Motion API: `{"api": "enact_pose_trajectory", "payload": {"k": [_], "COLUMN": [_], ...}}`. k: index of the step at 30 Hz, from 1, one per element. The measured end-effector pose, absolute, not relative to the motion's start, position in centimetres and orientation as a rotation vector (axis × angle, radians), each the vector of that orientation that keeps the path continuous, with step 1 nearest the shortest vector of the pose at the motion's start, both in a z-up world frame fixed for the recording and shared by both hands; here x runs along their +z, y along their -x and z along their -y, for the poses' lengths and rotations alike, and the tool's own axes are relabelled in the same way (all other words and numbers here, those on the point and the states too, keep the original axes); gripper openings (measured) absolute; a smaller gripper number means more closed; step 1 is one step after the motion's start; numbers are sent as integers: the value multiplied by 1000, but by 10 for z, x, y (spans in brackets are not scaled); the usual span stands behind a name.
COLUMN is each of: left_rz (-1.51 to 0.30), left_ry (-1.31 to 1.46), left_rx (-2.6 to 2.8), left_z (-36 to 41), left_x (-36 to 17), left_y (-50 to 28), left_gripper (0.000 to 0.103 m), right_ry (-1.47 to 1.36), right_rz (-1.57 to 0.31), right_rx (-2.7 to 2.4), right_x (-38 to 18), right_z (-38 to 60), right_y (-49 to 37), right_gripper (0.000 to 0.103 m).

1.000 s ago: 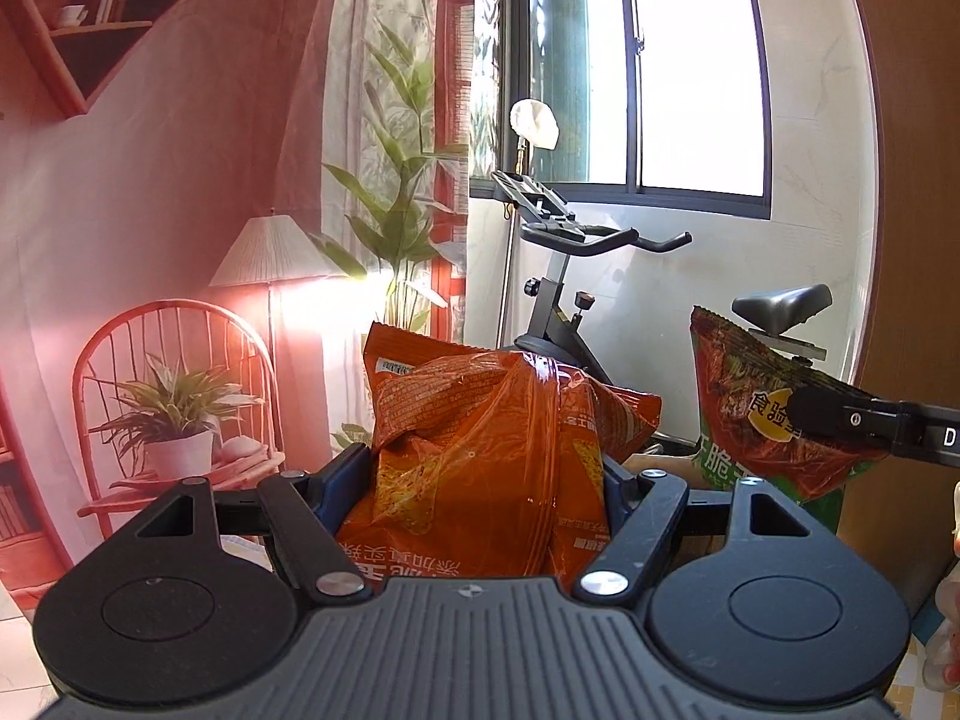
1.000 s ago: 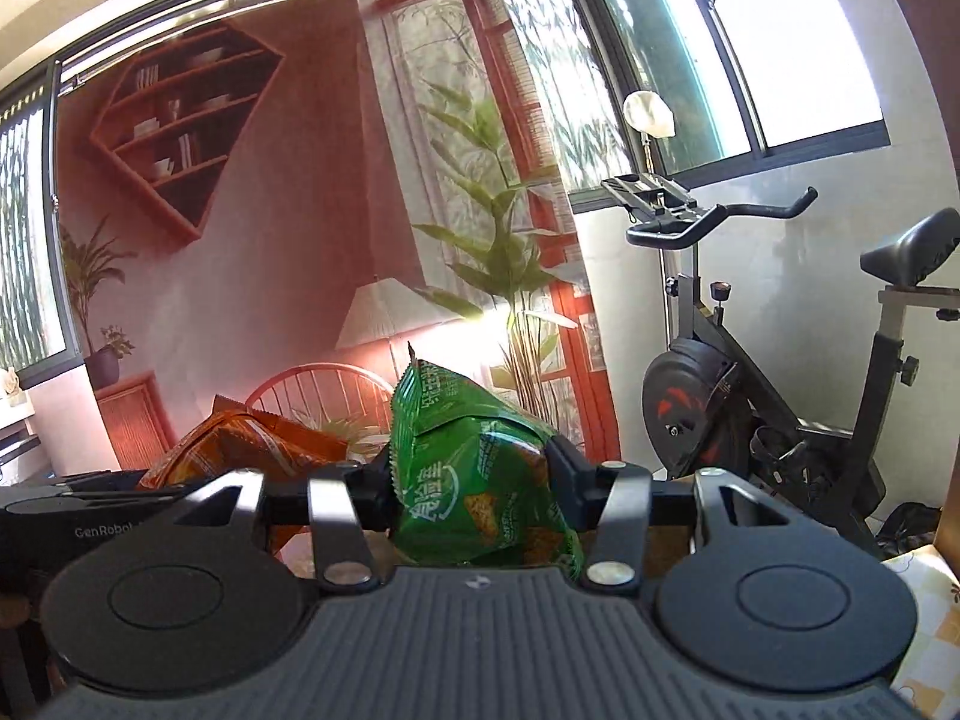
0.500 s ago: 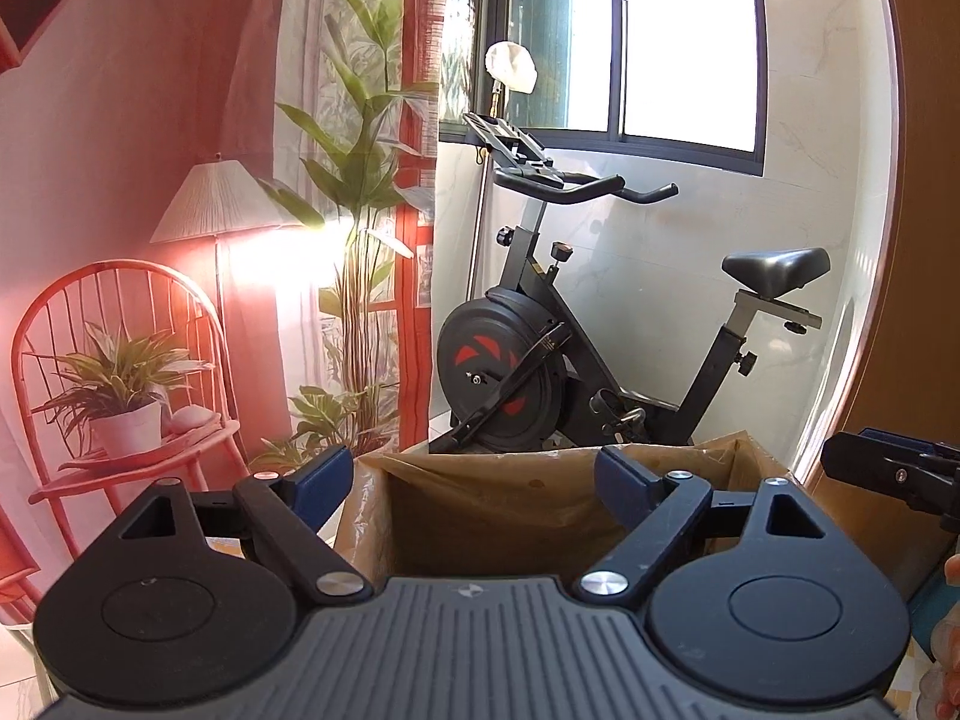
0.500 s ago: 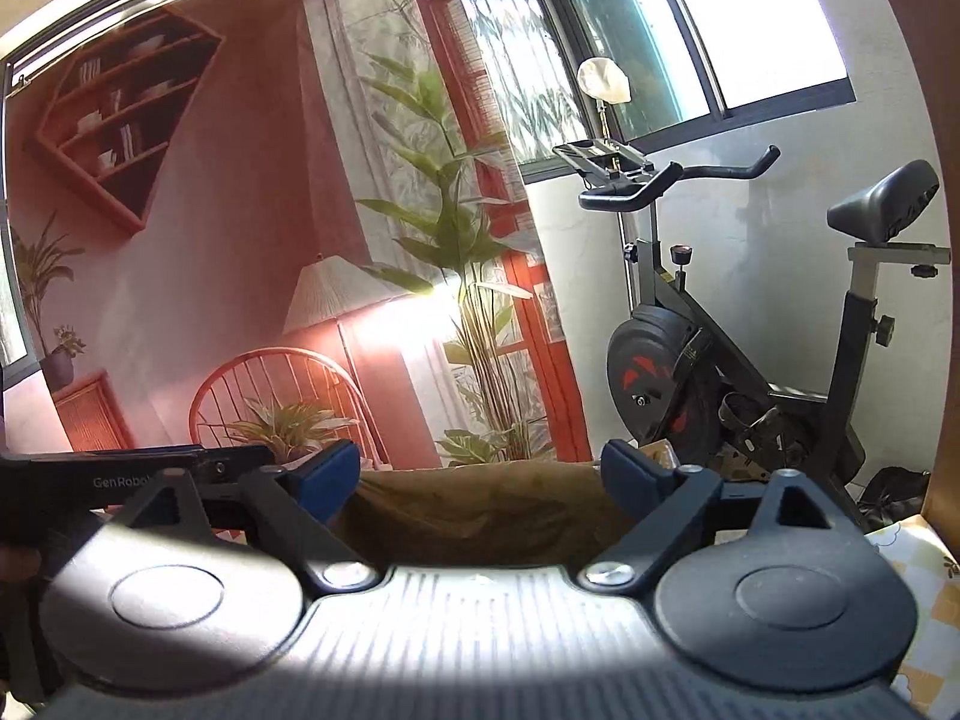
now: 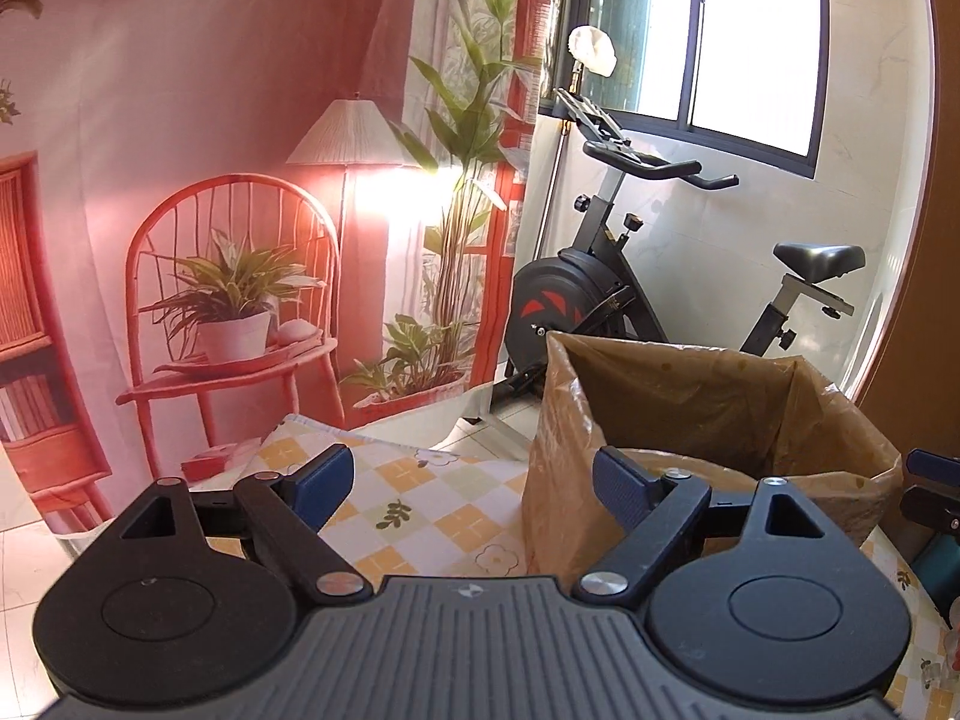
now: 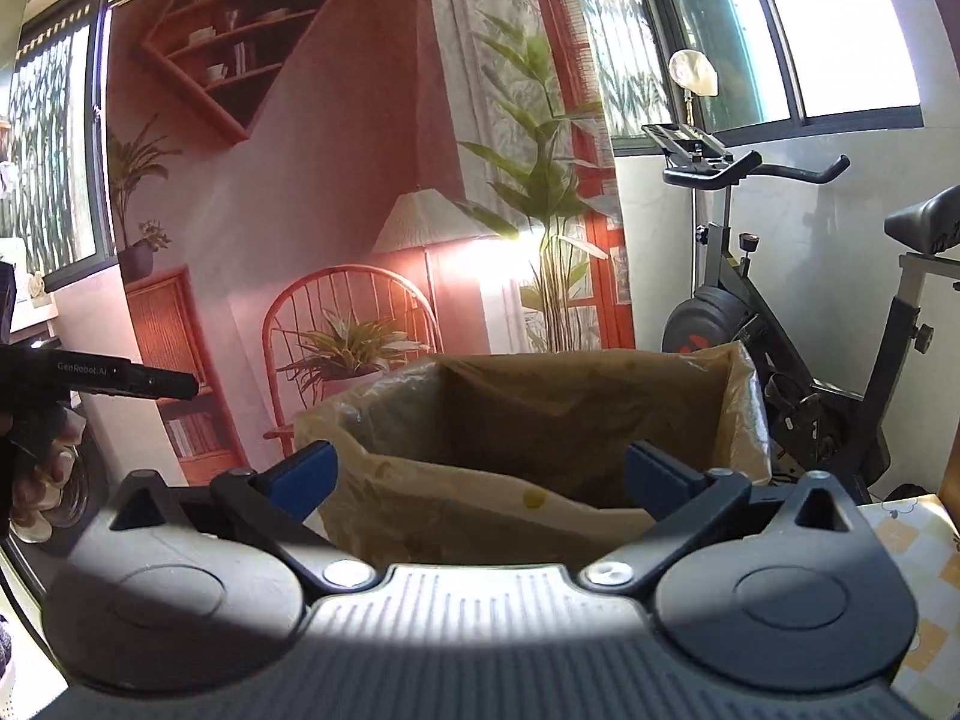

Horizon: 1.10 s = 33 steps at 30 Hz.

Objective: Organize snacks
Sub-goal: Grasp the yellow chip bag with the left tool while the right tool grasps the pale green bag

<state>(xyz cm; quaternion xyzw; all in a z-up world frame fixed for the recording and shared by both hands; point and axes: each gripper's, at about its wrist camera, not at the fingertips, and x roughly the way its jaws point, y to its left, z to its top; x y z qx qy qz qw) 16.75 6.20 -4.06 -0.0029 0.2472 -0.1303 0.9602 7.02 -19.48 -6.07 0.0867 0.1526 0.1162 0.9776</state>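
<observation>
We see the left tool [image 5: 471, 483] with its blue pads [image 5: 324, 480] standing wide apart and nothing between them. Its jaws have just been opening, and now they are empty. Under this tool lies the surface [image 5: 420, 516], covered by a cloth with yellow checks and small flowers. The cardboard box with a plastic liner [image 5: 708, 420] stands on it at about 2 o'clock from the left tool, just beside the right pad, and we cannot tell if they touch.

In the right wrist view the right tool [image 6: 480, 477] is also wide apart, with empty jaws that have just been opening further. The same lined box [image 6: 540, 420] is directly ahead at 12 o'clock, and both blue pads [image 6: 303, 477] stand in front of its near rim. The inside of the box is dark, so we cannot see any snack bags in it from here.

At 9 o'clock in the right wrist view we see the black body of the left tool and some fingers of the person's hand [image 6: 36, 468]. An exercise bike [image 5: 624, 288] stands behind the box, near the window [image 5: 750, 42], and a printed backdrop [image 5: 210, 180] hangs at the left.
</observation>
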Motion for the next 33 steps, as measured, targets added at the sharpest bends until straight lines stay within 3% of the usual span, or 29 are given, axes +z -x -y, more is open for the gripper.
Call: {"api": "enact_pose_trajectory", "payload": {"k": [13,22,31,33], "left_rz": [-639,-707,-716,-719], "left_ry": [60,122,56,44], "left_rx": [-241,-214,-298,-356], "left_z": [-87,-101,-95,-93], "left_x": [-118,-149,-166,-169], "left_y": [-146,-144,-146,-151], "left_gripper": [87,86,87,87], "right_ry": [216,414,326,261], "right_rz": [-597,-707,-740,-733], "right_rx": [412,433,386,383], "right_x": [-152,-192,-208,-205], "right_z": [88,56,70,77], "right_y": [-60,-93,-113,-110], "right_gripper": [91,94,97,86]}}
